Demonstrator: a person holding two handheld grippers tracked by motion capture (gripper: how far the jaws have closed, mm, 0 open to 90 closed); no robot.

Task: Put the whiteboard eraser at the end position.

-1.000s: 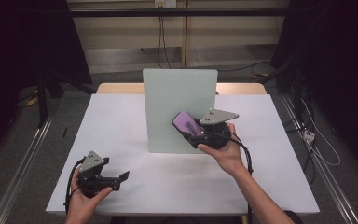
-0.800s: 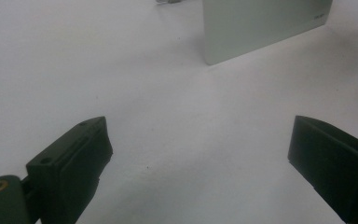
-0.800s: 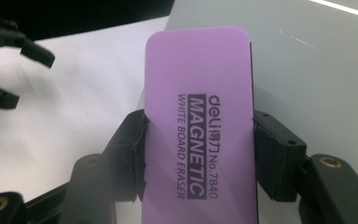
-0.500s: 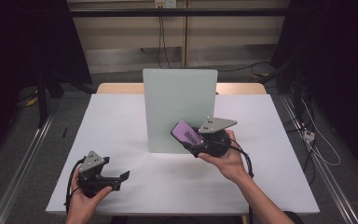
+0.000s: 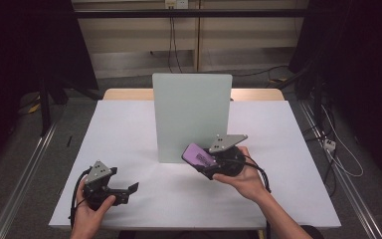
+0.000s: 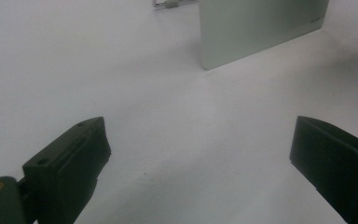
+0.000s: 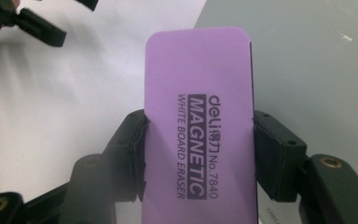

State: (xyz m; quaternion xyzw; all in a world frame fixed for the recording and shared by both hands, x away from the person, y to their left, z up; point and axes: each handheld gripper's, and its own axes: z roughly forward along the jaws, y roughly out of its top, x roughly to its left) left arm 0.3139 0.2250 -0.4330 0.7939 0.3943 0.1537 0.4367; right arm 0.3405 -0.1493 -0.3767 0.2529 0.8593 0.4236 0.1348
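At the table's near edge, about seven o'clock, the left gripper (image 5: 129, 190) rests on the white table (image 5: 129, 129), jaws spread and empty. Toward five o'clock, the right gripper (image 5: 205, 164) clamps a purple whiteboard eraser (image 5: 199, 155) just before the upright pale-green board (image 5: 191, 114). Beyond, at twelve o'clock, cables (image 5: 171, 42) hang down a beige wall (image 5: 129, 45).

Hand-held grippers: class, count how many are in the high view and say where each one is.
2. The left hand-held gripper rests low over the table's near left part; the right hand-held gripper holds a purple whiteboard eraser before the upright board.
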